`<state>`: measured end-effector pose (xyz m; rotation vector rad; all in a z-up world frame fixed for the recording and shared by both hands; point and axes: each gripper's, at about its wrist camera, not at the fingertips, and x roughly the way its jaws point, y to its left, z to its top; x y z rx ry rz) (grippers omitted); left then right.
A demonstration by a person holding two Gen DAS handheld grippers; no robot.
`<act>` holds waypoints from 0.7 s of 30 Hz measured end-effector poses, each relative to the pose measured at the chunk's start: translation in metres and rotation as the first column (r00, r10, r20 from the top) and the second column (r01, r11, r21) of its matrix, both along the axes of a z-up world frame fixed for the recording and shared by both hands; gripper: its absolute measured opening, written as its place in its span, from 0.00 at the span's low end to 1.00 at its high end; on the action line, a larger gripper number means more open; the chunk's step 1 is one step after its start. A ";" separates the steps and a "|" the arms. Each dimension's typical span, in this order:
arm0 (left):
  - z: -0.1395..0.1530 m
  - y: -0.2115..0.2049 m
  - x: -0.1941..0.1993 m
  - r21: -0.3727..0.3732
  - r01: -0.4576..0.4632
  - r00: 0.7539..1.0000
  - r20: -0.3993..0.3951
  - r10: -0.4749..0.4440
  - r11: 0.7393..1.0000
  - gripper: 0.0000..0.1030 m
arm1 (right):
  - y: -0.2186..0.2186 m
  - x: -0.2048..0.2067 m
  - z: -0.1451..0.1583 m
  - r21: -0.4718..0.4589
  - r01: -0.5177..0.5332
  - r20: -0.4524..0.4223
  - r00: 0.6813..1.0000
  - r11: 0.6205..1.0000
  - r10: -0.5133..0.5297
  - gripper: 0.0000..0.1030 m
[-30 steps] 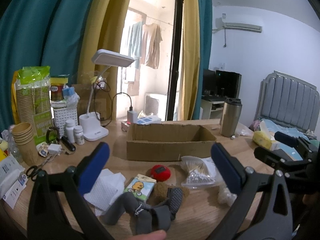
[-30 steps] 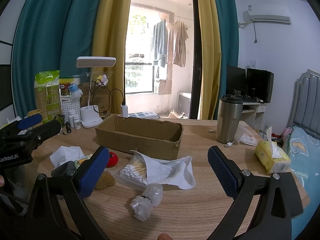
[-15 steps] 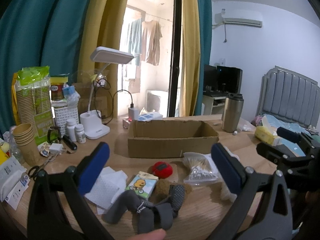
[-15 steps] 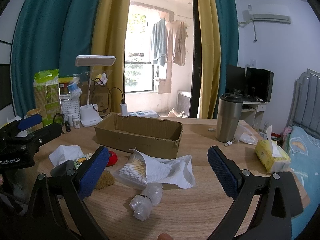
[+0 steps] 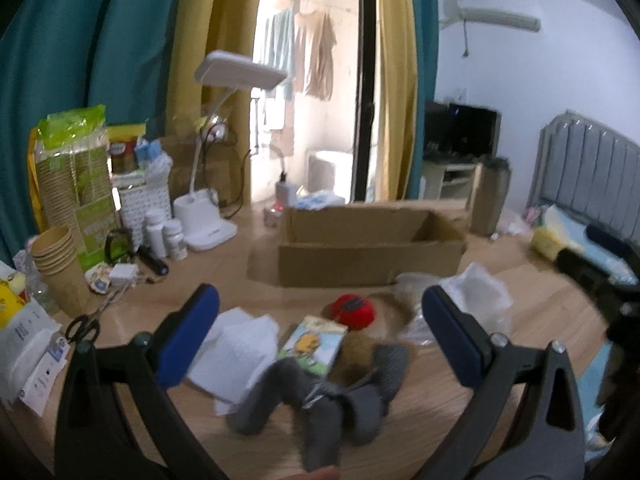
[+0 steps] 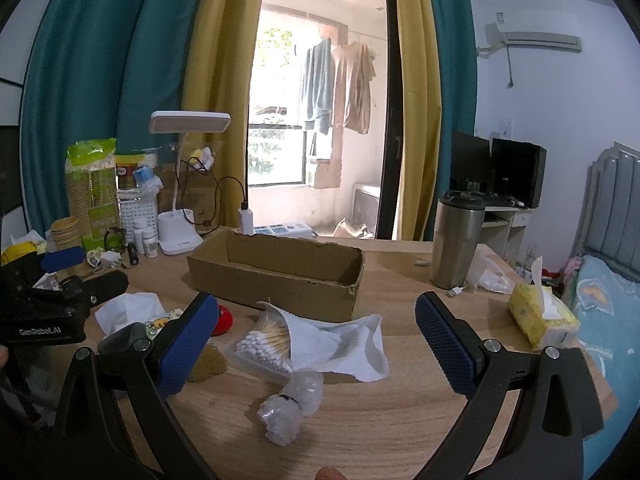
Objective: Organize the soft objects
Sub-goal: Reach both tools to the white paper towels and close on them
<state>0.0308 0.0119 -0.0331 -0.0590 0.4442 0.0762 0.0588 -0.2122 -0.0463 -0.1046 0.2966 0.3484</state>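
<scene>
An open cardboard box [image 5: 372, 244] stands mid-table; it also shows in the right wrist view [image 6: 280, 270]. My left gripper [image 5: 320, 338] is open and empty above grey socks [image 5: 316, 400], a brown sponge [image 5: 354, 354], a tissue pack [image 5: 314, 342], white paper towels [image 5: 236, 354] and a red round thing [image 5: 354, 310]. My right gripper [image 6: 316, 340] is open and empty above a white cloth [image 6: 340, 346], a pack of cotton swabs [image 6: 264, 346] and a crumpled clear plastic bag [image 6: 292, 408].
A desk lamp [image 6: 180, 236], paper cups [image 5: 60, 268], bottles [image 5: 166, 238] and scissors [image 5: 86, 324] crowd the left side. A steel tumbler [image 6: 456, 250] and a yellow tissue pack [image 6: 542, 316] stand on the right. The left gripper shows in the right wrist view [image 6: 60, 292].
My left gripper has moved forward and slightly right toward the socks and box, its view now blurred. My right gripper has hardly moved.
</scene>
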 end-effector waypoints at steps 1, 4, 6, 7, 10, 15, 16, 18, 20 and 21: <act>-0.003 0.003 0.002 0.005 -0.009 1.000 -0.015 0.009 1.000 0.99 | 0.000 0.002 -0.001 -0.003 0.002 -0.004 1.000 1.000 -0.002 0.98; -0.012 0.019 0.005 0.006 -0.053 0.998 -0.046 0.054 0.999 0.99 | -0.004 0.008 -0.001 -0.002 0.012 -0.014 1.000 1.000 -0.012 0.98; -0.018 0.032 0.008 0.000 -0.085 0.994 -0.067 0.085 0.996 0.99 | -0.007 0.014 -0.003 -0.001 0.025 -0.027 0.999 1.000 -0.025 0.98; -0.023 0.040 0.011 -0.008 -0.099 0.992 -0.085 0.098 0.995 0.99 | -0.008 0.018 -0.005 -0.002 0.032 -0.036 0.999 0.999 -0.032 0.98; -0.034 0.060 0.021 -0.029 -0.130 0.983 -0.137 0.125 0.991 0.99 | -0.011 0.030 -0.011 -0.002 0.046 -0.066 0.997 0.999 -0.046 0.98; -0.048 0.076 0.032 -0.009 -0.159 0.969 -0.191 0.154 0.987 0.99 | -0.012 0.046 -0.024 -0.007 0.059 -0.113 0.992 0.998 -0.060 0.98; -0.051 0.078 0.033 -0.010 -0.165 0.967 -0.197 0.159 0.986 0.99 | -0.012 0.049 -0.028 -0.011 0.061 -0.125 0.990 0.998 -0.062 0.98; -0.055 0.083 0.035 -0.020 -0.170 0.965 -0.207 0.162 0.985 0.99 | -0.011 0.055 -0.034 -0.021 0.062 -0.145 0.987 0.998 -0.064 0.98; -0.059 0.085 0.038 -0.020 -0.171 0.962 -0.220 0.163 0.985 0.99 | -0.010 0.062 -0.039 -0.028 0.062 -0.162 0.985 0.998 -0.066 0.98; -0.060 0.087 0.039 -0.025 -0.169 0.961 -0.225 0.159 0.985 0.99 | -0.010 0.066 -0.041 -0.027 0.063 -0.169 0.983 0.998 -0.067 0.98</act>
